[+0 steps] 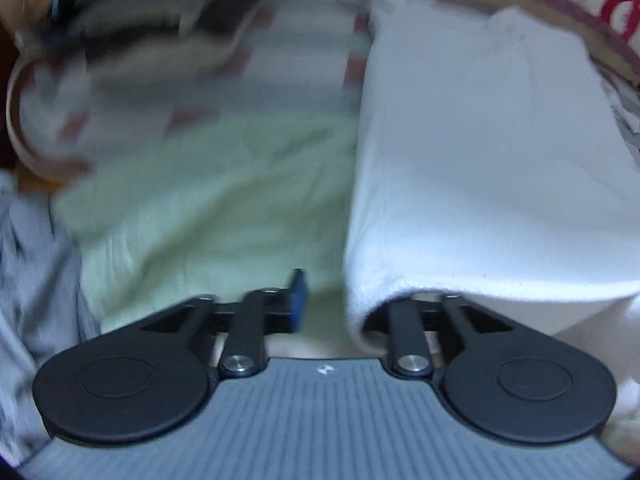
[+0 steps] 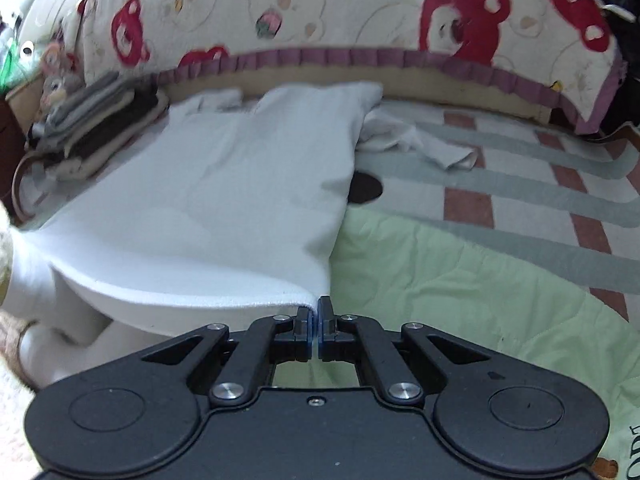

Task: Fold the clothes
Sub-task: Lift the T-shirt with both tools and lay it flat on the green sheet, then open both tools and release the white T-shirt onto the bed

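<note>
Right gripper (image 2: 318,322): jaws pressed together, pinching near corner of white garment (image 2: 224,204). Left gripper (image 1: 332,300): jaws spread wide, right finger hidden under garment's draped hem, grip unclear. Garment stretches over green quilt (image 2: 460,292) toward bear-print bedding (image 2: 360,12). Folded clothes stack (image 2: 92,120) far left.

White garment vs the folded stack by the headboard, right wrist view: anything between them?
Nothing separate. In the right wrist view the white garment runs right up to the folded stack; no gap shows, though contact is unclear.
</note>
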`<state>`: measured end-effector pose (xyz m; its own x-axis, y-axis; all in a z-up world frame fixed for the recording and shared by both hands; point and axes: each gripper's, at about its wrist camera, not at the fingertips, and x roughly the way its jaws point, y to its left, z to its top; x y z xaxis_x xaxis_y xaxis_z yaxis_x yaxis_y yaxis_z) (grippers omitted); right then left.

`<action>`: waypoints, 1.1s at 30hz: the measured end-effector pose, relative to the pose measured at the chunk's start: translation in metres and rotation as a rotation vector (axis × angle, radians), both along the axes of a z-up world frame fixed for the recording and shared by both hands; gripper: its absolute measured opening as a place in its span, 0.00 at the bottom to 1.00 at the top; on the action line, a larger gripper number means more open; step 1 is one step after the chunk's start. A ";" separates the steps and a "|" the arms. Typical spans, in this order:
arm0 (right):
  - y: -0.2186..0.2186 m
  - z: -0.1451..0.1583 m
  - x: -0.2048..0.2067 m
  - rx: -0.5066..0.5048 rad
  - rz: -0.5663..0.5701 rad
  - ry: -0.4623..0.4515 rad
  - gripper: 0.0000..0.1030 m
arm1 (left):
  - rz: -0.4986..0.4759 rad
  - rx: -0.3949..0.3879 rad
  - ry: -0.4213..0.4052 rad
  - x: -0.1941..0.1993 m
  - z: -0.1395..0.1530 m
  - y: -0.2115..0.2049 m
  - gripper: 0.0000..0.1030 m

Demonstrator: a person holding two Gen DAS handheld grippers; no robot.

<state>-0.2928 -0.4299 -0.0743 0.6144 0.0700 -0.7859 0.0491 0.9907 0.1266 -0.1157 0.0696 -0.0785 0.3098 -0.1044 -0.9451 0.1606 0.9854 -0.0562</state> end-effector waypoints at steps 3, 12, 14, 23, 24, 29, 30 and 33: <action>0.003 0.010 0.002 -0.005 0.011 0.060 0.20 | 0.010 -0.100 0.055 -0.010 0.011 0.012 0.41; -0.008 0.064 0.027 0.046 0.019 -0.246 0.49 | 0.042 -0.240 -0.182 0.002 0.088 0.032 0.51; -0.015 0.058 0.061 0.004 0.018 -0.240 0.48 | 0.015 -0.223 -0.258 0.021 0.088 0.011 0.51; -0.050 0.027 0.223 -0.153 0.022 -0.181 0.49 | -0.213 -0.120 -0.486 0.150 0.060 -0.145 0.51; -0.054 0.023 0.241 -0.171 0.022 -0.174 0.49 | -0.224 -0.140 -0.495 0.158 0.055 -0.170 0.51; -0.078 -0.011 0.305 -0.325 0.061 -0.087 0.49 | -0.284 -0.233 -0.499 0.188 0.022 -0.259 0.51; -0.085 -0.020 0.310 -0.317 0.078 -0.073 0.49 | -0.295 -0.242 -0.491 0.192 0.013 -0.274 0.51; -0.098 -0.040 0.319 -0.241 0.127 -0.055 0.48 | -0.316 -0.269 -0.433 0.203 -0.017 -0.319 0.51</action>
<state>0.0266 -0.5281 -0.1140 0.6545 -0.0357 -0.7552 -0.0781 0.9903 -0.1145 0.0869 -0.2495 -0.0952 0.5757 -0.4722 -0.6675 0.5073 0.8465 -0.1613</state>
